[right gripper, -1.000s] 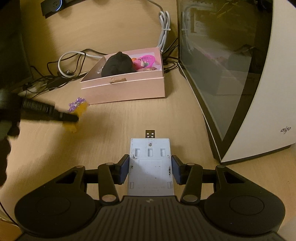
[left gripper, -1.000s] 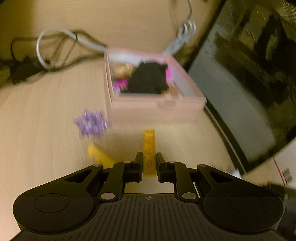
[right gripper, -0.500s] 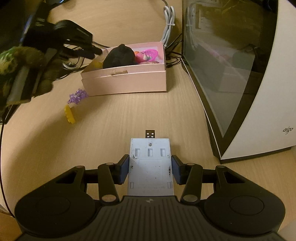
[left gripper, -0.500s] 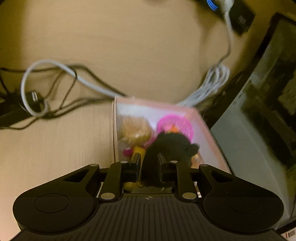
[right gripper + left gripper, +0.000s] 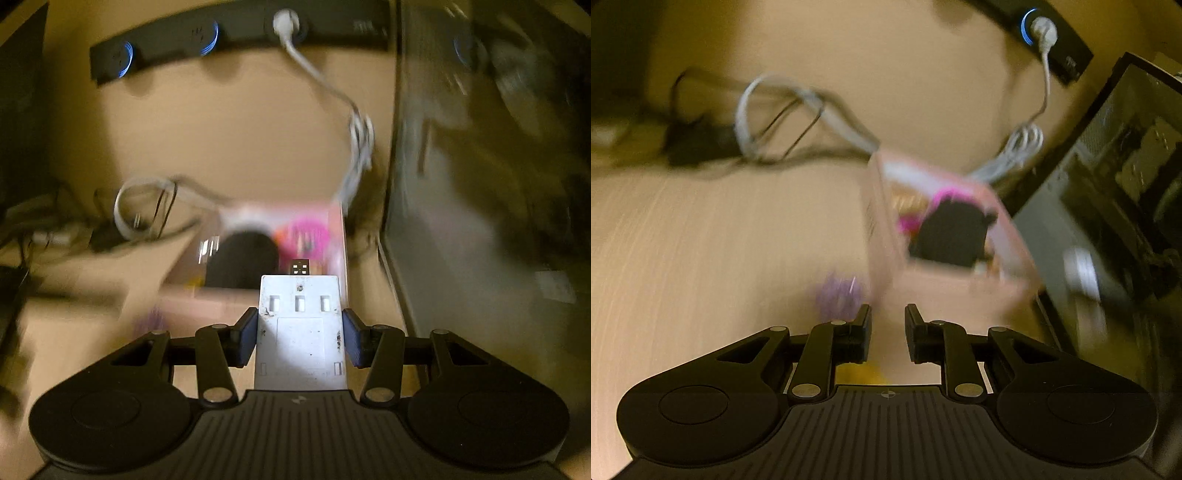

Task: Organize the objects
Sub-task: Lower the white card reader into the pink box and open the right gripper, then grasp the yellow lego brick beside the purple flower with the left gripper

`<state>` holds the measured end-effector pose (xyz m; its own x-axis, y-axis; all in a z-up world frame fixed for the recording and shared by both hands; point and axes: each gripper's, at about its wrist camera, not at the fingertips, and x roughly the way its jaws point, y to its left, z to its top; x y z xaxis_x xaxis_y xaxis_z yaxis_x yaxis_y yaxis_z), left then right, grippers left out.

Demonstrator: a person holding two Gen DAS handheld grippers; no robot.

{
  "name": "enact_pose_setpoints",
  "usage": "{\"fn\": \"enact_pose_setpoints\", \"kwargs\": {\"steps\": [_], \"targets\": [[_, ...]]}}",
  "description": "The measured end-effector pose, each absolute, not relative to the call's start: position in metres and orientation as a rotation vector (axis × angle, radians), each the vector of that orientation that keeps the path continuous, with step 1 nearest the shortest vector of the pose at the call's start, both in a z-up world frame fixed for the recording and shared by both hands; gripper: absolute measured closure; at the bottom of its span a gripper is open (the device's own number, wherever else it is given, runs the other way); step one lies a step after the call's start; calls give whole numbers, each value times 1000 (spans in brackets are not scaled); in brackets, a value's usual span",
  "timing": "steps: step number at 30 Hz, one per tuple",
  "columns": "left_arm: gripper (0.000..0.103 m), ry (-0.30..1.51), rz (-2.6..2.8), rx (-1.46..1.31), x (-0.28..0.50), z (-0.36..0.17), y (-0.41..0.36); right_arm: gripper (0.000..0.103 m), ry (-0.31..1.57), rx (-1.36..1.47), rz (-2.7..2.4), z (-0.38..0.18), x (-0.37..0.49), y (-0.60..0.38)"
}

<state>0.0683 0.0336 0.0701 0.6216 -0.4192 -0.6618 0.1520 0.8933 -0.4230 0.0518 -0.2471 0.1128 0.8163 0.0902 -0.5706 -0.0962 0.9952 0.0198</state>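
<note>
A pink box (image 5: 945,288) with a black soft toy (image 5: 951,234) and pink items inside sits on the wooden desk, blurred by motion. My left gripper (image 5: 887,320) is open and empty, just in front of the box's near left corner. A purple flower-like piece (image 5: 836,295) lies left of the box and a yellow brick (image 5: 862,374) shows under the left fingers. My right gripper (image 5: 300,328) is shut on a white USB device (image 5: 300,325), held up close to the box (image 5: 221,299); its plug points over the toy (image 5: 242,262).
A glass-sided computer case (image 5: 480,203) stands right of the box, also in the left wrist view (image 5: 1115,192). A black power strip (image 5: 229,40) lies at the back. Grey and black cables (image 5: 783,122) lie behind and left of the box.
The left gripper has let the yellow brick go, opened, and pulled back from over the box. The right gripper has moved forward toward the box with the white USB device.
</note>
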Motion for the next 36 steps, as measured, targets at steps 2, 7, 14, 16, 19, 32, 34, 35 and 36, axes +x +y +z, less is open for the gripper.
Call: {"fn": "enact_pose_setpoints", "kwargs": {"steps": [2,7,14,16,19,32,34,35,36], "targets": [[82,876,-323,-360,50,63,43,56,579,-38,87,117,77,-240],[82,937,-272,-422,21,48,69,56,596,-96,63,100,134,-224],[82,963,-208,-436,-4,41,97,56,735,-107,37,54,181,-218],[82,973,-198,-444,-9,38,101,55,758,-71,56,47,179,-219],[82,996,-184,-440,-10,34,102,44,758,-54,59,45,174,-219],[82,1026,-308,-380,4,31,53,14,674,-16,75,80,85,-235],[82,1023,-319,-375,9,31,42,13,692,-15,82,76,66,-237],[82,1021,-323,-372,11,31,37,11,703,-23,84,72,57,-237],[82,1018,-326,-368,13,32,32,10,711,-34,84,68,49,-236]]}}
